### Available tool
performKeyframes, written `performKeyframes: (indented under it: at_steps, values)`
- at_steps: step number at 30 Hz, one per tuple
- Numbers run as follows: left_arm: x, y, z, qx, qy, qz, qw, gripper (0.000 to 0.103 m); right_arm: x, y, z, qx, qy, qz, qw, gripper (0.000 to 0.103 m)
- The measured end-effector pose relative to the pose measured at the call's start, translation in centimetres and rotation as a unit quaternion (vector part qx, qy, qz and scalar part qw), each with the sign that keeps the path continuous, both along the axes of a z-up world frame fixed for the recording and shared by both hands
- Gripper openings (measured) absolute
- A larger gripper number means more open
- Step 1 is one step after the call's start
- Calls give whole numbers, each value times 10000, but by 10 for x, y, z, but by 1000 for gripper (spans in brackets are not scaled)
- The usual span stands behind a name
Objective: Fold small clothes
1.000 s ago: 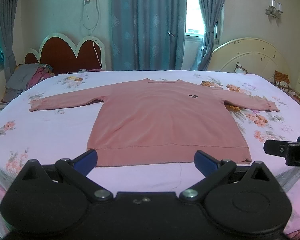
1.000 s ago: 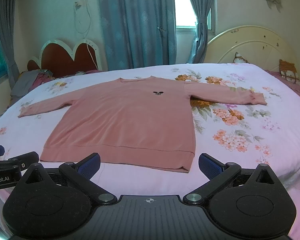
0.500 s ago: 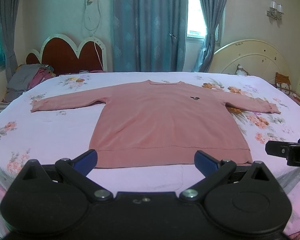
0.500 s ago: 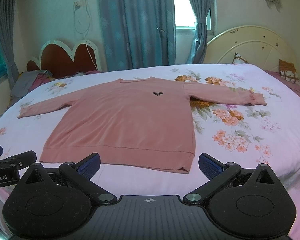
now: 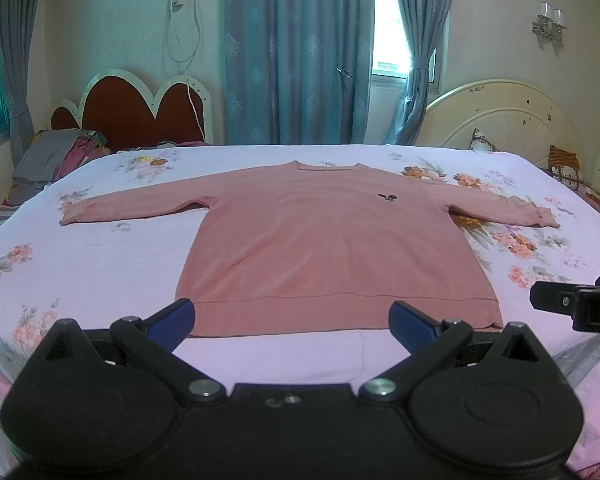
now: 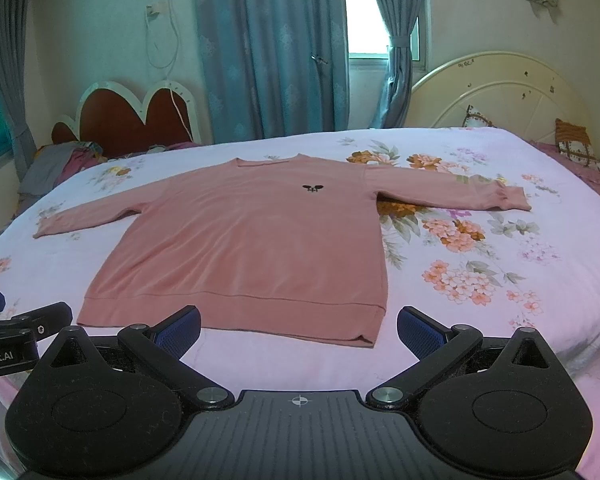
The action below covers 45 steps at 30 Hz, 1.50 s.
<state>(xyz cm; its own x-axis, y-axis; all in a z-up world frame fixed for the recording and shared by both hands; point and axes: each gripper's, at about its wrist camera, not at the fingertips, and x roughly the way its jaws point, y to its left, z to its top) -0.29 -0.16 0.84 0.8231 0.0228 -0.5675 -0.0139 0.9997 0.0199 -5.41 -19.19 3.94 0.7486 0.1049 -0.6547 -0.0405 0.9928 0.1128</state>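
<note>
Both views sit slightly nearer the hem than before. Left gripper [image 5: 292, 316] and right gripper [image 6: 299, 325] spread wide, empty, short of pink sweater [image 5: 332, 248] lying flat on floral bed [image 5: 80, 264]. Chest logo [image 6: 312, 188] unreadable.

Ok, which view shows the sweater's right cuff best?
The right wrist view: the cuff lies well inside the picture, its folded band plain against the flowered sheet. The left wrist view shows the same cuff smaller and nearer the picture's edge, the band harder to read.
</note>
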Motion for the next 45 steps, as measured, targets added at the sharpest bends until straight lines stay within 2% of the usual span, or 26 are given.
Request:
performKeyframes:
  at_steps: [45]
  values:
    - [1, 2, -4, -7, 10, 84, 10000, 103, 5, 0, -2, -24, 14, 59, 10000, 103]
